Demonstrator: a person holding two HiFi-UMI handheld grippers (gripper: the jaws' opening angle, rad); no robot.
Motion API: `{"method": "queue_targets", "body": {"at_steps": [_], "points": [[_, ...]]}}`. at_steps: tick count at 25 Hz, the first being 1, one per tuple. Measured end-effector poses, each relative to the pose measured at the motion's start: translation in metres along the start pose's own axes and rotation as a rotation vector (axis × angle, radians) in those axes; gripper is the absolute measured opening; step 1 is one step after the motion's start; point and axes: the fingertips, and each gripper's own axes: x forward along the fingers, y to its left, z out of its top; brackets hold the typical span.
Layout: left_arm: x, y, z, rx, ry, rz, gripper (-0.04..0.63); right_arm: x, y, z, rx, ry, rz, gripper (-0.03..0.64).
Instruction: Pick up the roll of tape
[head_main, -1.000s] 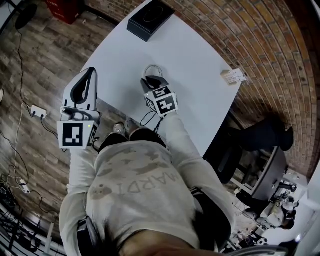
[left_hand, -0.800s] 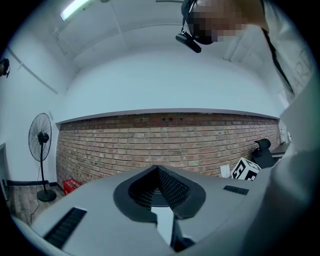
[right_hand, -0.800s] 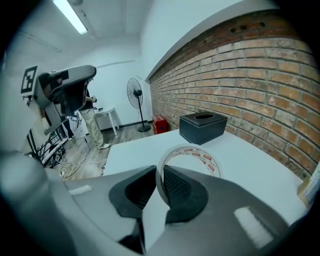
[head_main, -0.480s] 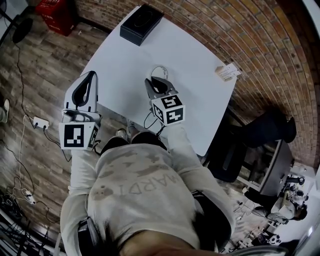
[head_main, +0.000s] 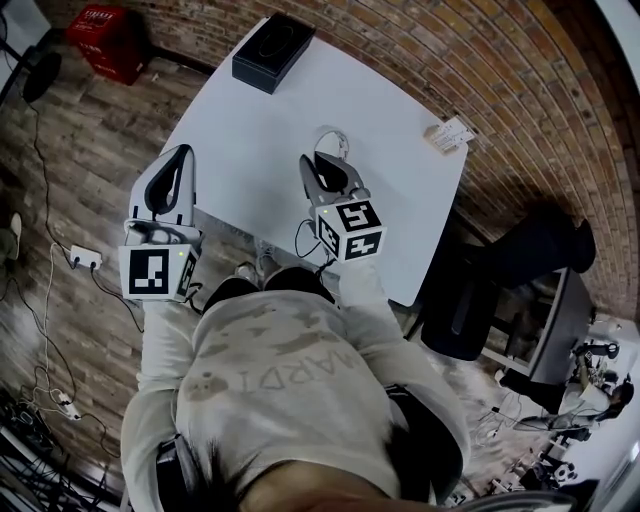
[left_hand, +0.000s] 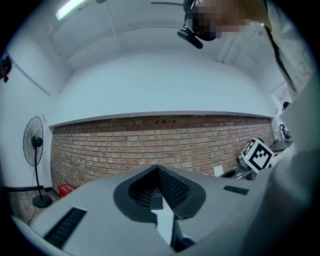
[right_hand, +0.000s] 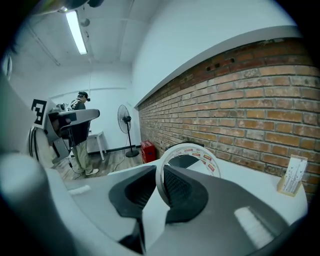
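So the right gripper (head_main: 325, 166) had the roll of tape (head_main: 334, 143) clamped. In the right gripper view its claw (right_hand: 161, 176) was only a little way open, just the thickness of the tape's band, with both pads pressed on that band. The roll of tape (right_hand: 186, 146) stood on edge between them, and the rest of the ring stuck out past the jaw tips toward the far side of the white table (head_main: 250, 130). You could see red print on the inside of the ring. From the head view the roll was over the middle of the table, a bit toward the near edge. I couldn't tell how far off the tabletop it was.

The left gripper (head_main: 176, 165) was at the table's near-left edge, partly over the wood floor. Its own view showed the claw (left_hand: 157, 186) closed up, tips together, with nothing in it, aimed across the table at the brick wall (left_hand: 150, 142).

Other stuff: 1 black box (head_main: 272, 50) sat at the table's far corner, and a small card stand (head_main: 448, 133) was at the table's right-hand edge. 1 red crate (head_main: 100, 26) sat on the floor beyond the table's far-left side, near the wall.
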Motion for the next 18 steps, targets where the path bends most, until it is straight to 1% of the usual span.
{"method": "queue_targets", "body": {"at_steps": [11, 18], "points": [[-0.009, -0.017, 0.015, 0.014, -0.028, -0.026, 0.006, -0.049, -0.002, 0.042, -0.005, -0.164, -0.059, 0.055], [-0.015, -0.023, 0.023, 0.017, -0.046, -0.033, 0.006, -0.075, 0.003, 0.064, -0.015, -0.241, -0.081, 0.055]]}}
